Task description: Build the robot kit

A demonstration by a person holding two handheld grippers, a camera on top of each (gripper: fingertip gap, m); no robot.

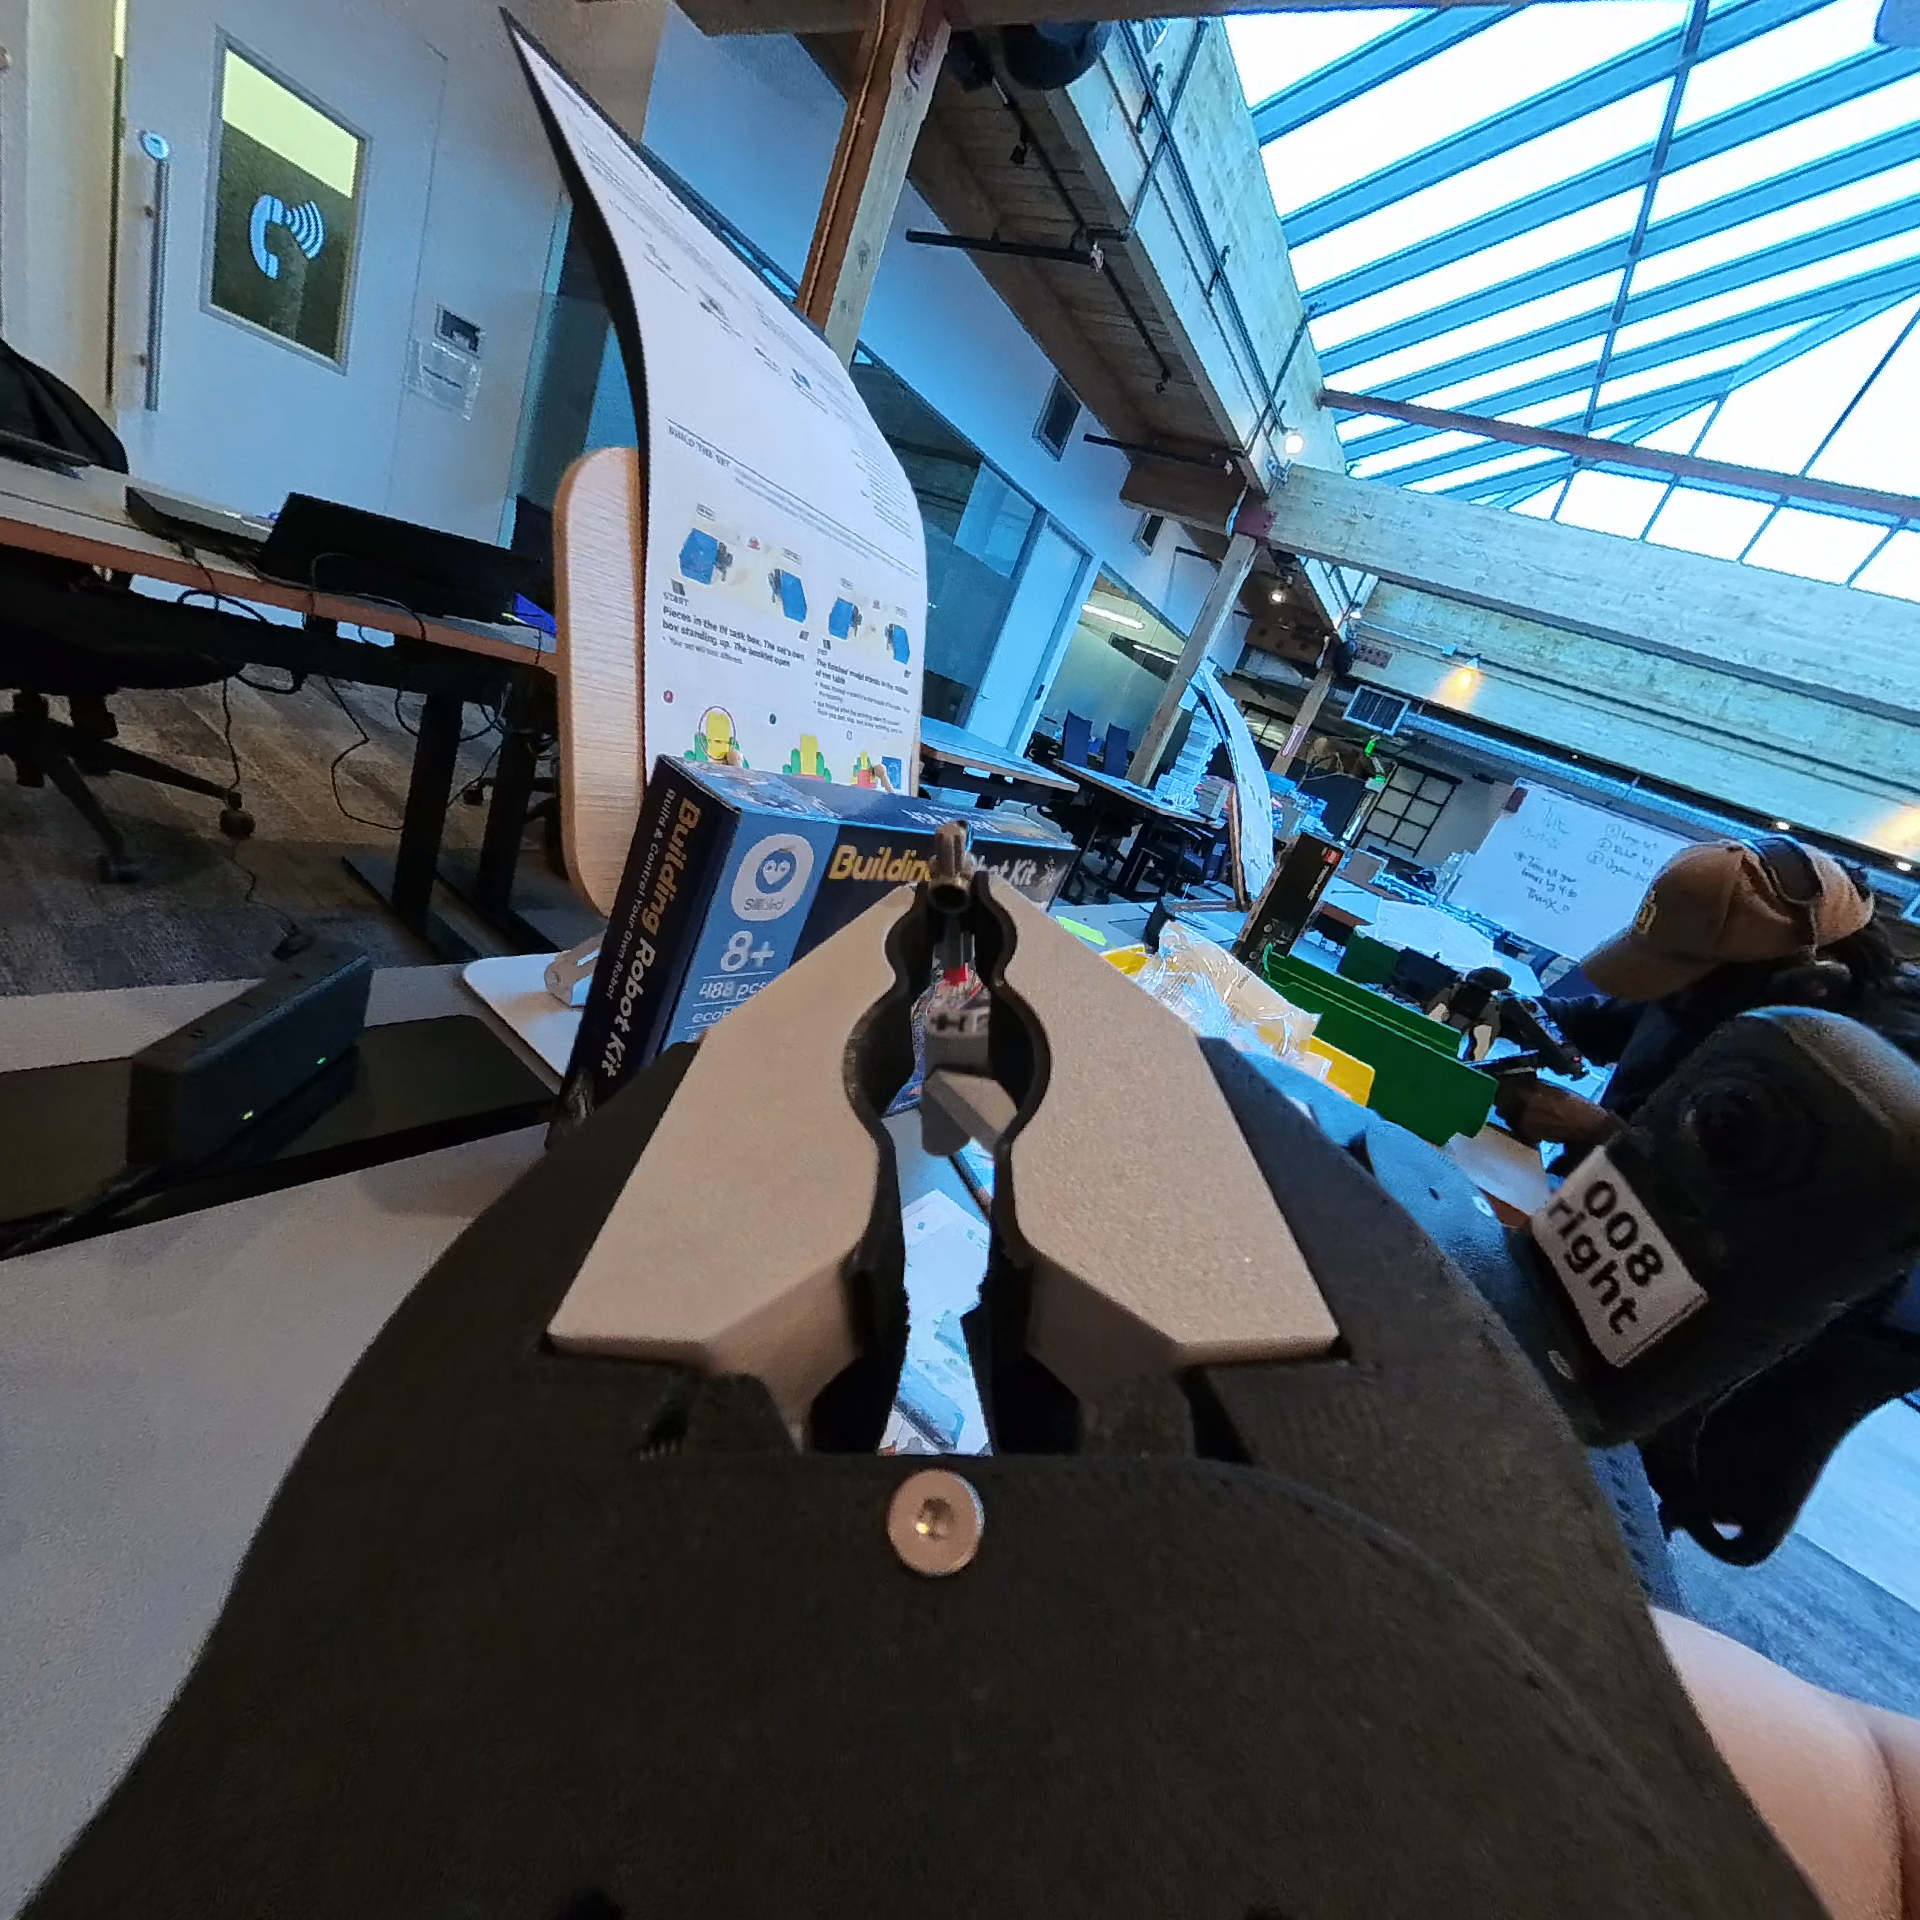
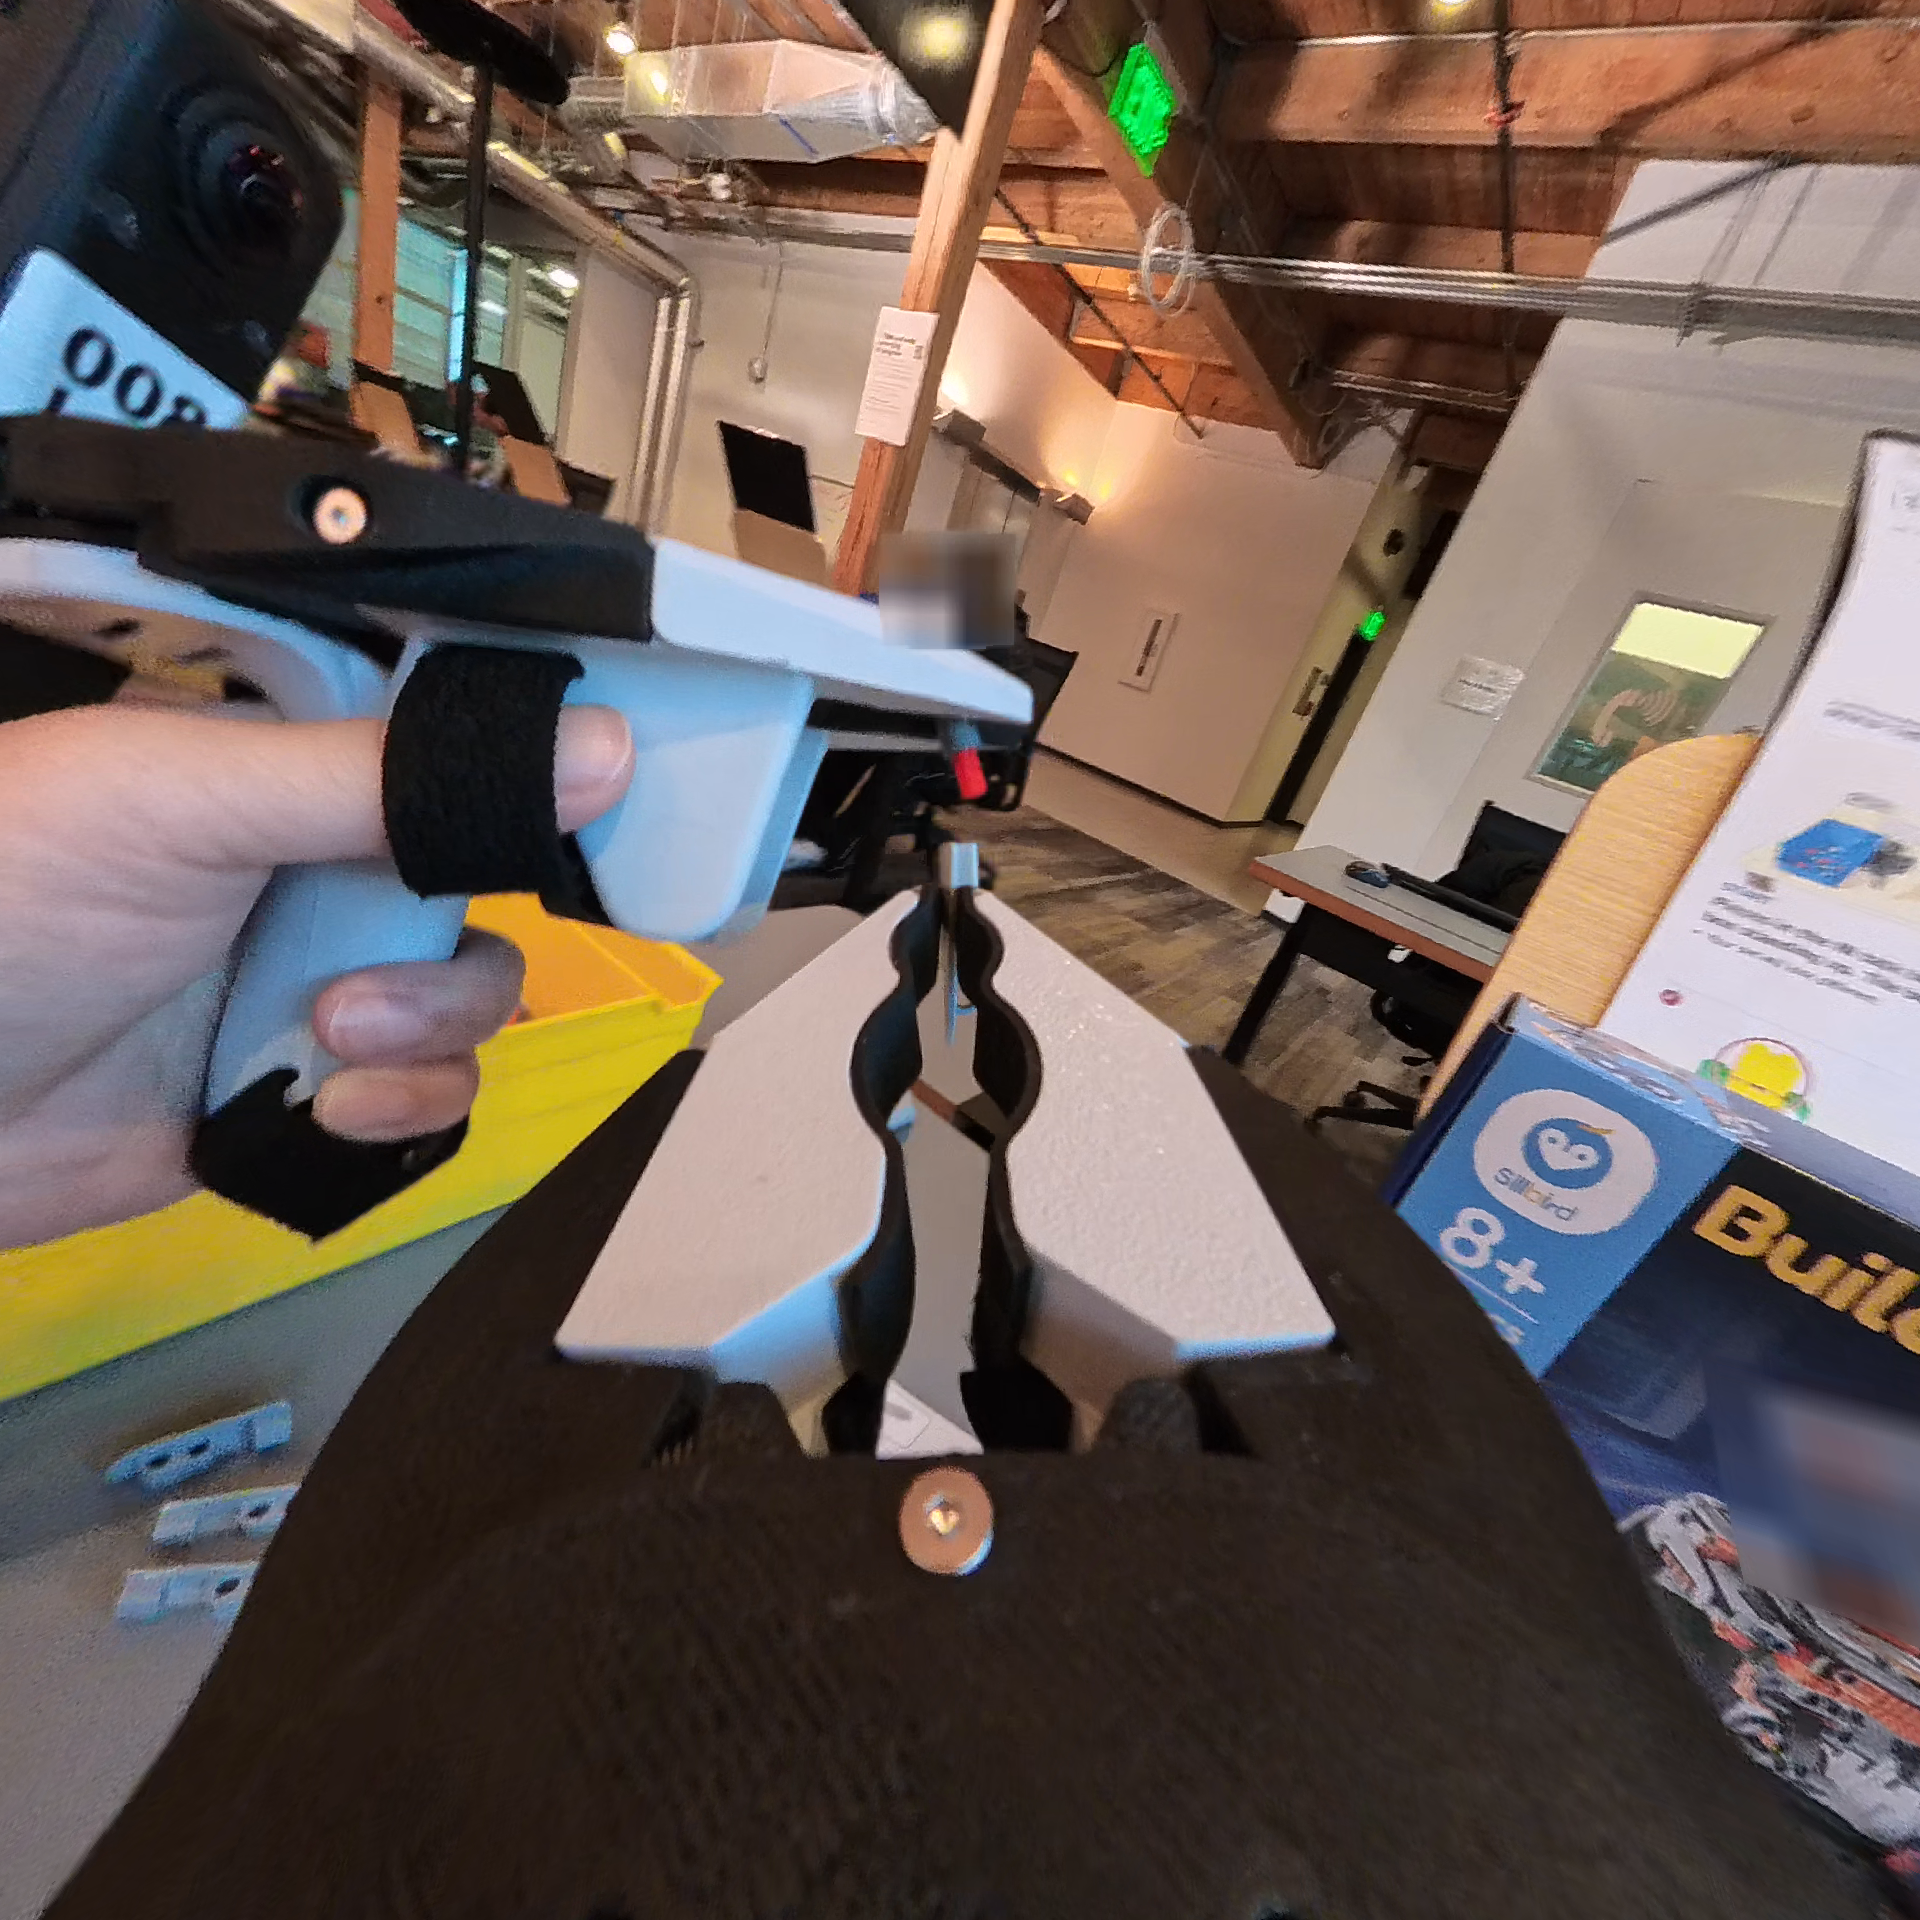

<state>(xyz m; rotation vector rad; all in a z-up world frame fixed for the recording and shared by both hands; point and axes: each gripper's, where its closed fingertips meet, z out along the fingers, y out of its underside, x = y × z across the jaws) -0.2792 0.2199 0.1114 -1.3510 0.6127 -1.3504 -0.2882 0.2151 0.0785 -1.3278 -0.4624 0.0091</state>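
Small grey building-brick assembly with a red piece [image 1: 951, 997] sits pinched between the closed fingers of my left gripper [image 1: 951, 914]; in the left wrist view its grey pin end pokes out past the tips. Just behind it stands a blue cardboard kit box [image 1: 707, 914], with a curved white instruction sheet [image 1: 769, 499] behind that. To the right lie yellow and green plastic bins [image 1: 1382, 1029], and my right gripper's black camera housing [image 1: 1766, 1205] sits close by.

From the right wrist view, my right gripper [image 2: 954, 914] is closed on a thin grey brick piece [image 2: 958, 868] at its tips. My left hand [image 2: 156, 914] holds the left gripper directly above, its red piece [image 2: 968, 771] just over those tips. Three loose grey brick parts [image 2: 197, 1517] lie on the table at lower left, near a yellow bin [image 2: 582, 1039].
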